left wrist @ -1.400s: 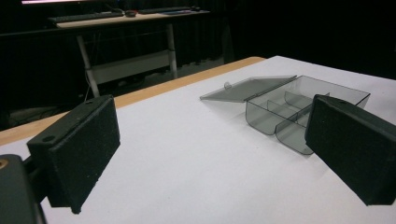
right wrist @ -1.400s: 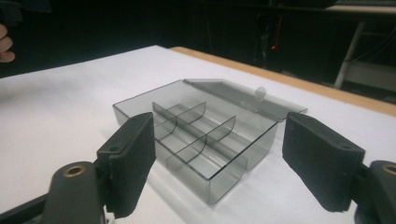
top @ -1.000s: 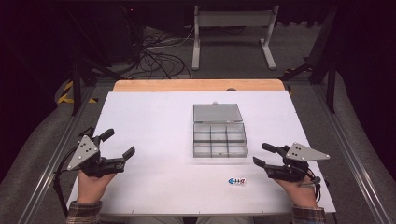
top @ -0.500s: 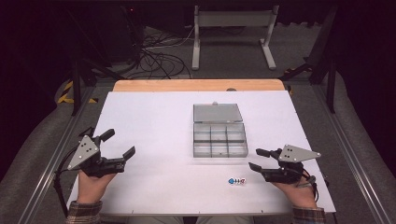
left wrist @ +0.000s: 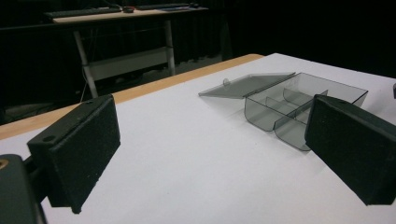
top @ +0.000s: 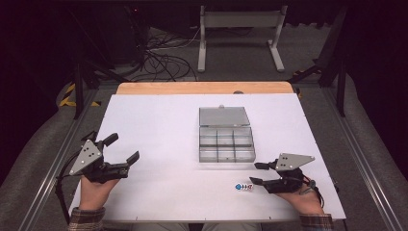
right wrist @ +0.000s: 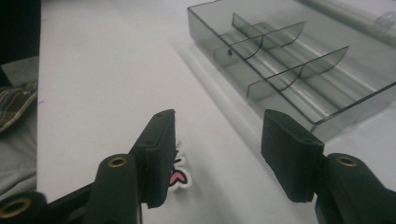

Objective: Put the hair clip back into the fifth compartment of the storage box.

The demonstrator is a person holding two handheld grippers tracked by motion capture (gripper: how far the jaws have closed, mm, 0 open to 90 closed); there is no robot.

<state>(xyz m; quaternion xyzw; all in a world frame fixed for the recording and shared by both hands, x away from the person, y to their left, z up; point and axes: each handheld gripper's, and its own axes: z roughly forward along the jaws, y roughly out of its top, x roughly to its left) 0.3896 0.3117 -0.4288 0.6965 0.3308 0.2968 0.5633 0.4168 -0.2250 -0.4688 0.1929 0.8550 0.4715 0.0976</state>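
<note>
A clear grey compartment box (top: 226, 144) lies mid-table with its lid (top: 224, 116) folded open behind it; its compartments look empty. A small white figure-shaped piece with blue and pink marks (top: 244, 186) lies flat on the table in front of the box. My right gripper (top: 255, 173) is open just right of that piece, low over the table. In the right gripper view, the piece (right wrist: 180, 176) peeks out beside the left jaw of the right gripper (right wrist: 215, 140), with the box (right wrist: 299, 60) ahead. My left gripper (top: 123, 147) is wide open at the table's left and holds nothing.
The white table top (top: 159, 125) has a wooden strip (top: 204, 88) along its far edge. Beyond it are cables and a metal stand on the dark floor. In the left gripper view, the box (left wrist: 299, 102) and its lid (left wrist: 245, 85) lie ahead to the right.
My right gripper has slid left along the front of the table, closer to the small piece. The left gripper and the box have not moved.
</note>
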